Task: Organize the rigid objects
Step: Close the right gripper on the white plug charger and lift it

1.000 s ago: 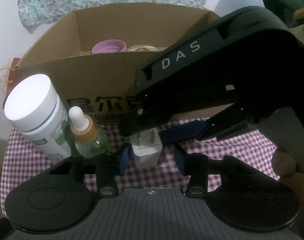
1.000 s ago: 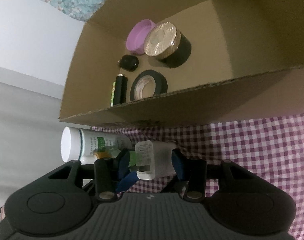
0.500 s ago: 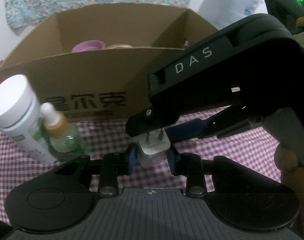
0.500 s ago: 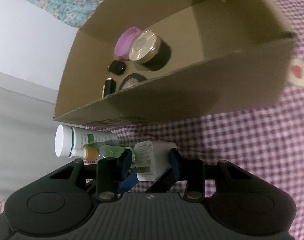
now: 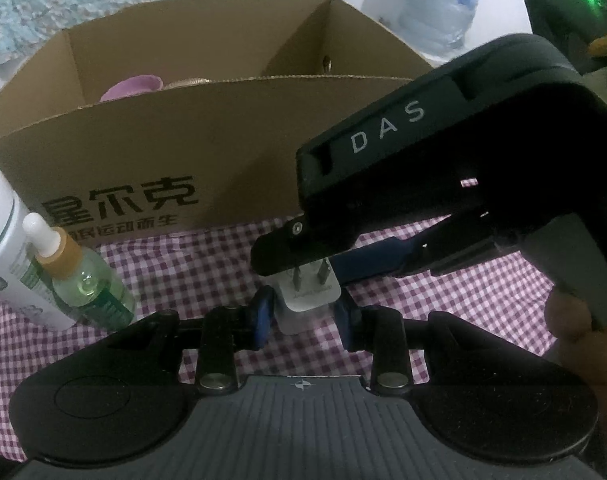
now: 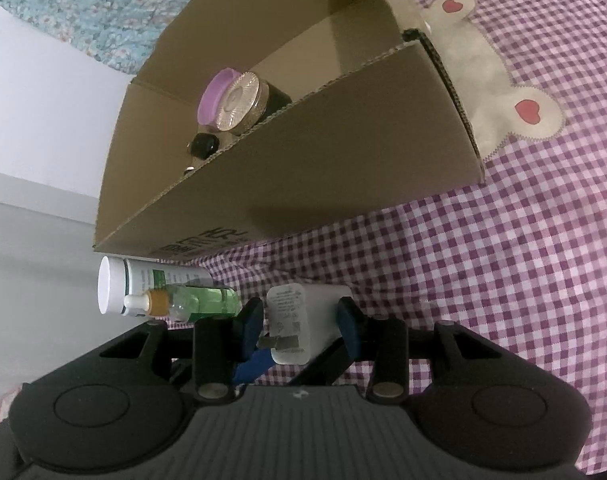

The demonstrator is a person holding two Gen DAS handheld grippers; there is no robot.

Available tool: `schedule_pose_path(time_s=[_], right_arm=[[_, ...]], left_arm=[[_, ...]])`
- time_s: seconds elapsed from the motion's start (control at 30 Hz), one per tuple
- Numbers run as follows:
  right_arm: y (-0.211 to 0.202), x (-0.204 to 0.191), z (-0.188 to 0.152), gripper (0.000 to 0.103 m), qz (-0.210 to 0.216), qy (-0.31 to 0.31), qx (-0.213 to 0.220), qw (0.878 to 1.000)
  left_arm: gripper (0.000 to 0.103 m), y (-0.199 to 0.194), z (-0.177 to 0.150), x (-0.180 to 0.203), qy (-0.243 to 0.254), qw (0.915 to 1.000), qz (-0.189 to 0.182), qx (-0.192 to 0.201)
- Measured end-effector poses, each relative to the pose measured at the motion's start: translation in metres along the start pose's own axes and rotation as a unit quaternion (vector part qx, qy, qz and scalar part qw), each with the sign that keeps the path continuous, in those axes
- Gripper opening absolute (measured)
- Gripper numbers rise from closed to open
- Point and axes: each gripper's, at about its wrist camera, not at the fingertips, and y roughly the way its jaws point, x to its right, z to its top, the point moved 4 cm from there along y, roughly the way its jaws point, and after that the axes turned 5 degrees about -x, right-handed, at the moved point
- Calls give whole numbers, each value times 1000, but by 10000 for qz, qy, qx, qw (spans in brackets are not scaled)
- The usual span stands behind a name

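Left gripper: the left gripper [image 5: 303, 314] has its blue-padded jaws on either side of the small white plastic plug adapter [image 5: 305, 294]; whether both pads press on it cannot be told.
Right gripper: the right gripper [image 6: 299, 322] also brackets the adapter [image 6: 303, 322], jaws set close against its sides. A firm clamp cannot be confirmed.
Adapter position: it sits low over the purple-and-white checked cloth on the counter [image 6: 503, 280], prongs up in the left view, just in front of the open brown cardboard box [image 5: 207, 136].
Risk, double hold: with two sets of jaws around one small smooth block, a pull by one hand while the other has not let go would likely twist it out and drop it on the cloth.
Risk, prongs: the right gripper's black body lies right over the metal prongs in the left view, so a lift could snag them.
Risk, neighbours: the white cylindrical bottle [image 5: 7, 248] and the green glass dropper bottle with amber collar [image 5: 85, 284] stand near the left gripper. A sideways swing could topple them.
Risk, box wall: the front wall is tall, and a low carry would probably strike its edge.
Box contents: a purple lid [image 6: 215, 94] and gold-topped black jar [image 6: 247, 100] sit at one end, so the drop spot needs care.
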Motion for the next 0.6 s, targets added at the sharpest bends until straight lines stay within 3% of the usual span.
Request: schedule_pose_path(time_s=[0.6], right_arm=[[-1, 1, 0, 44, 24, 21, 6, 10000]], left_arm=[[32, 5, 7, -2, 59, 10000, 45, -17]])
